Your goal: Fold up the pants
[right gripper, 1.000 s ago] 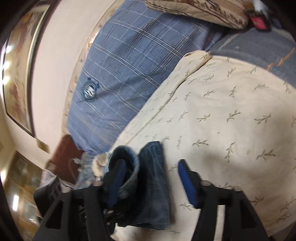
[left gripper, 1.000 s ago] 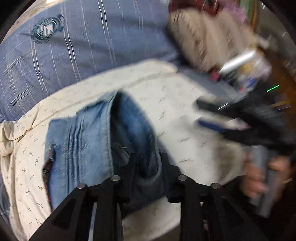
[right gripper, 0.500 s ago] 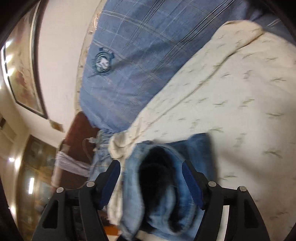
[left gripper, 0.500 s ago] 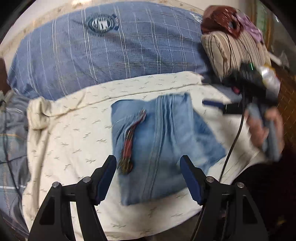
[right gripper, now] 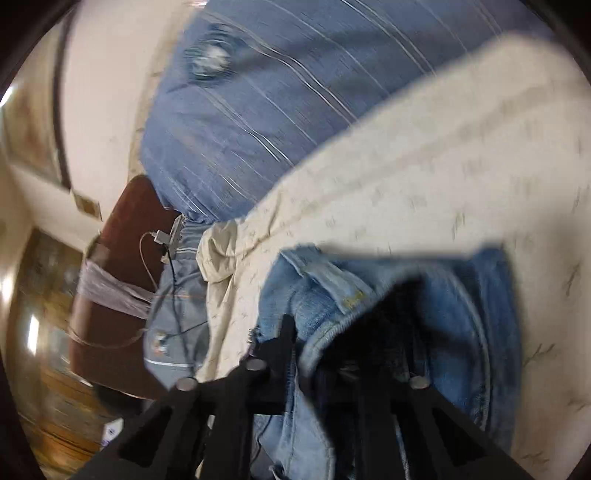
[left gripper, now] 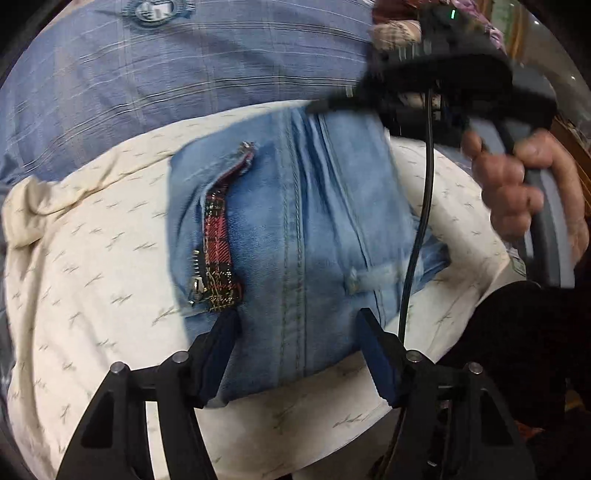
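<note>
Folded light-blue jeans (left gripper: 295, 236) lie on a cream leaf-print sheet (left gripper: 92, 258), with a red plaid pocket lining and zipper showing. My left gripper (left gripper: 297, 336) is open, its blue pads on either side of the jeans' near edge. In the left wrist view the right gripper (left gripper: 332, 105) reaches to the jeans' far edge, held by a hand (left gripper: 517, 184). In the right wrist view my right gripper (right gripper: 325, 350) is shut on the jeans' waistband (right gripper: 388, 306); the denim hides its fingertips.
A blue plaid pillow (left gripper: 184, 74) lies behind the sheet and also shows in the right wrist view (right gripper: 258, 110). A striped cushion (left gripper: 395, 31) is at the back right. A brown headboard (right gripper: 118, 266) with cables stands at the left. A black cable (left gripper: 421, 221) hangs over the jeans.
The left gripper let go of the jeans, opened and pulled back, then moved in again. The right gripper closed on the jeans' edge at the far side.
</note>
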